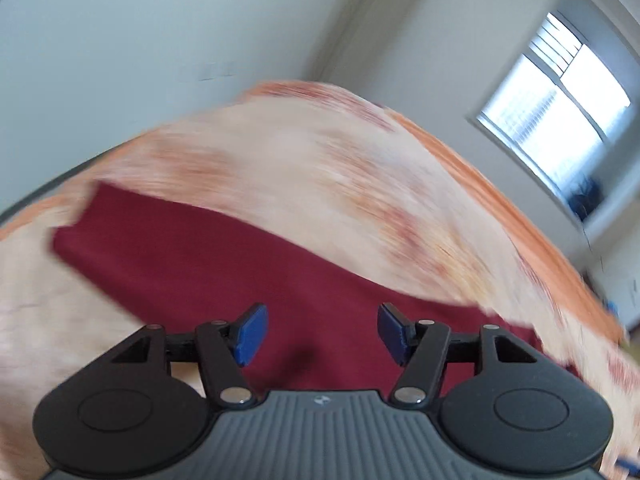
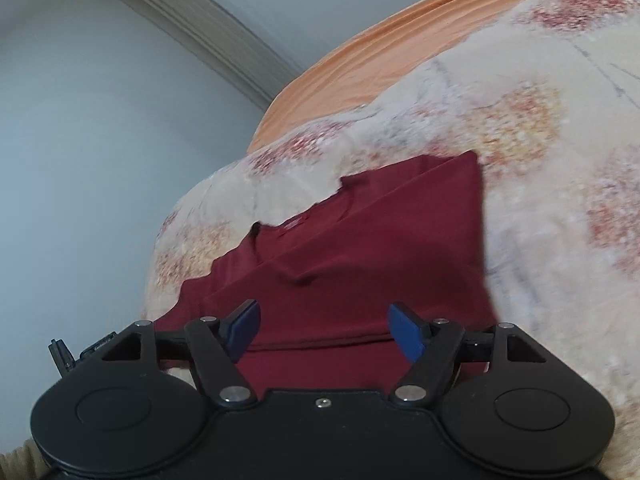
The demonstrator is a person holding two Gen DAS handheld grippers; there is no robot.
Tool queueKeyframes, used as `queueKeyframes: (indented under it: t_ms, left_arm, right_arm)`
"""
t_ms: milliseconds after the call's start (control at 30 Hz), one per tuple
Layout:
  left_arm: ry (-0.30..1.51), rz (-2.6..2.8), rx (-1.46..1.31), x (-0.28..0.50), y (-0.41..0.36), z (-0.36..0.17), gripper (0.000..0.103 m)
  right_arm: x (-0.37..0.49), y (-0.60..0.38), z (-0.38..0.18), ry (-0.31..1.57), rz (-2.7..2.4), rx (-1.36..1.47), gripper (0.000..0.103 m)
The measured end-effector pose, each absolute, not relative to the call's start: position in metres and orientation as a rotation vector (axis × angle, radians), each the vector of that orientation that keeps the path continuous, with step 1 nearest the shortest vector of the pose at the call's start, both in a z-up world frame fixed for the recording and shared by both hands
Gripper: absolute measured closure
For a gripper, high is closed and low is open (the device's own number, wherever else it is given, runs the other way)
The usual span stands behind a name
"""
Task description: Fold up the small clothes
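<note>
A dark red T-shirt lies on a bed, partly folded, with one side laid over the body and the neckline toward the far left. It also shows in the left wrist view, blurred. My right gripper is open and empty, just above the shirt's near hem. My left gripper is open and empty over the red cloth.
The bed has a cream floral cover and an orange sheet at its far edge. Grey walls stand behind. A window is at the right in the left wrist view.
</note>
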State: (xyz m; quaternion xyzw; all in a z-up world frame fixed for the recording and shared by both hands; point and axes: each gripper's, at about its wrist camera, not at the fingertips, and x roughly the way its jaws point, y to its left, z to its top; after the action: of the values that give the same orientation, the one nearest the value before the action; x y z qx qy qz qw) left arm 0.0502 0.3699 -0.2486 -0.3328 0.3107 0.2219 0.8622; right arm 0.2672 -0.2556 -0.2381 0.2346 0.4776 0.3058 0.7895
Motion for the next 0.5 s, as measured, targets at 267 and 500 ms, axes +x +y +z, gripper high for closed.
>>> queueKeyframes:
  t_ms: [267, 500]
  left_arm:
    - [0.606, 0.572, -0.953, -0.015, 0.470, -0.295, 0.055]
    - [0.507, 0.595, -1.125, -0.014, 0.494, -0.326, 0.061]
  right_arm:
    - [0.241, -0.120, -0.230, 1.085, 0.818, 0.464, 0.029]
    - [0.230, -0.031, -0.219, 1.087, 0.924, 0.424, 0.029]
